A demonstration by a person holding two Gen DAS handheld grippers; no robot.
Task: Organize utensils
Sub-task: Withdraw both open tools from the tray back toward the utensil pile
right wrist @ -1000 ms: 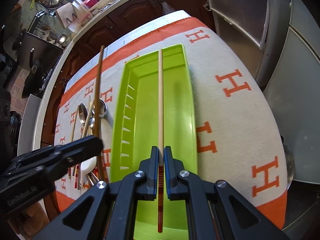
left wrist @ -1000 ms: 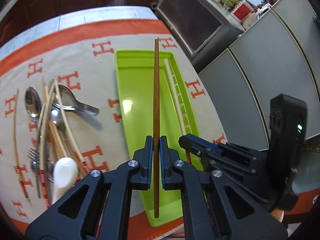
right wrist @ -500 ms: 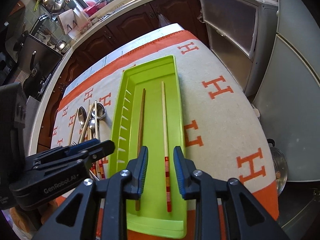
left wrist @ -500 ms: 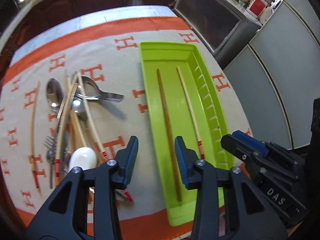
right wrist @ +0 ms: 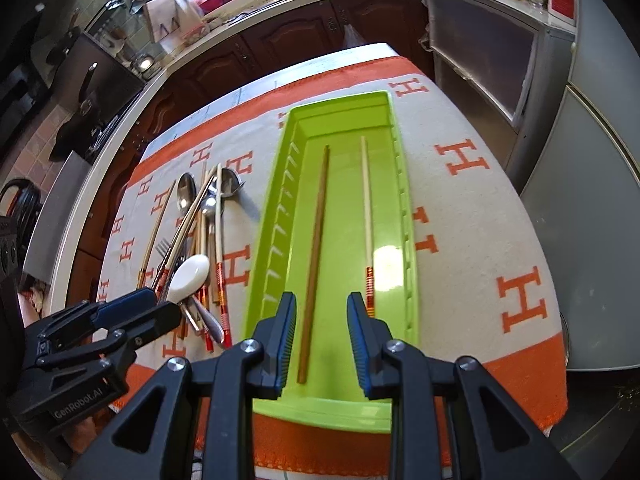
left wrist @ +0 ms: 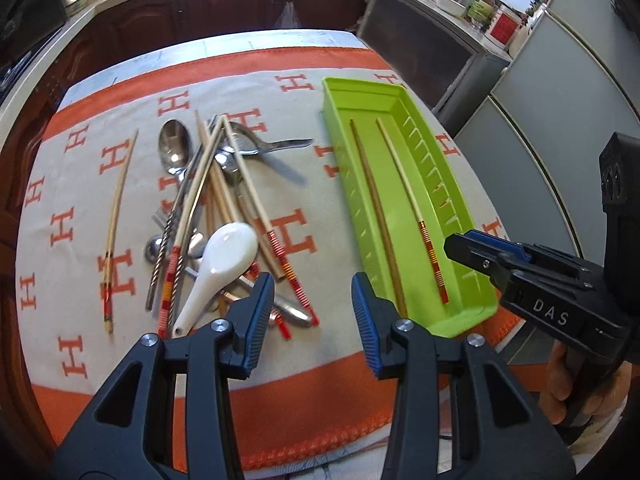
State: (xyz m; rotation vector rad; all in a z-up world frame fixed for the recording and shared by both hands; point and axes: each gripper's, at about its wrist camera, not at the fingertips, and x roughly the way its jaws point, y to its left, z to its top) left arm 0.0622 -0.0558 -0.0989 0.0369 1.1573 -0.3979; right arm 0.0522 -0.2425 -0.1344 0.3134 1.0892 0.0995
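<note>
Claws, left (left wrist: 313, 303) and right (right wrist: 321, 320), gape empty; grabbing from the tangled utensil pile (left wrist: 212, 216) risks dragging neighbours.

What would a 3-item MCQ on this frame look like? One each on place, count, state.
1. Where is the white spoon?
A. in the green tray
B. on the utensil pile beside the tray
C. held in a gripper

2. How many chopsticks lie in the green tray?
A. one
B. two
C. four

3. How is the left gripper?
A. open, holding nothing
B. shut on a chopstick
C. shut on a fork

Key: 1 B, it rests on the heap on the cloth; 2 B, a dark chopstick and a pale chopstick; 3 A, its fingers stand apart around nothing.
</note>
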